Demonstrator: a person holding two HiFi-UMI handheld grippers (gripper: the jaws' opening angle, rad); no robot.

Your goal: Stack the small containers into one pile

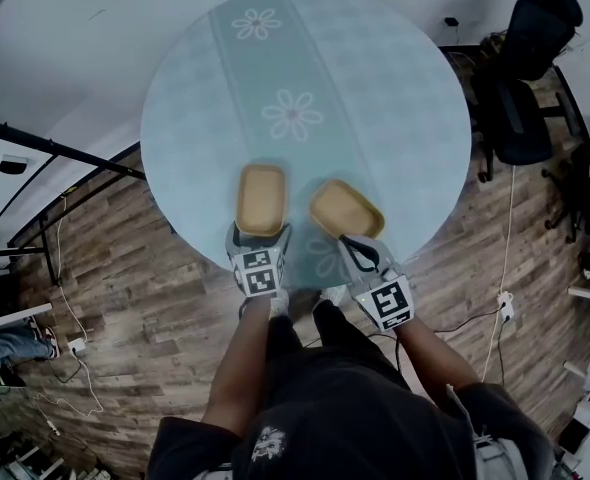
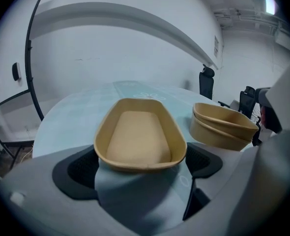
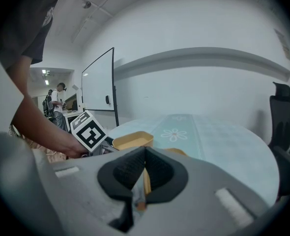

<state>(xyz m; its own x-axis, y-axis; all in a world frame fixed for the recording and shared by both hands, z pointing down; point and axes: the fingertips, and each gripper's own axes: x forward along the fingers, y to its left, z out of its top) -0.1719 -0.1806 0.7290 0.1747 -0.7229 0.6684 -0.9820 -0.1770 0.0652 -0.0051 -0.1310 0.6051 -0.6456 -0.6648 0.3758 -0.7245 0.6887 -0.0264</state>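
A tan oval container (image 1: pixel 260 198) sits on the round blue table (image 1: pixel 375 88) near its front edge. Its near end lies between the wide-open jaws of my left gripper (image 1: pixel 261 236). In the left gripper view the container (image 2: pixel 140 136) fills the gap, and the pads (image 2: pixel 81 168) do not visibly press on it. To its right, two nested tan containers (image 2: pixel 223 127) are held tilted. My right gripper (image 1: pixel 355 240) is shut on their near rim (image 3: pixel 145 178). The stack (image 1: pixel 345 208) stands apart from the single container.
Black office chairs (image 1: pixel 525 78) stand right of the table. A black metal frame (image 1: pixel 65 153) and cables run over the wood floor at left. A whiteboard (image 3: pixel 98 82) and a person (image 3: pixel 59 95) are far off. The table's front edge is just under both grippers.
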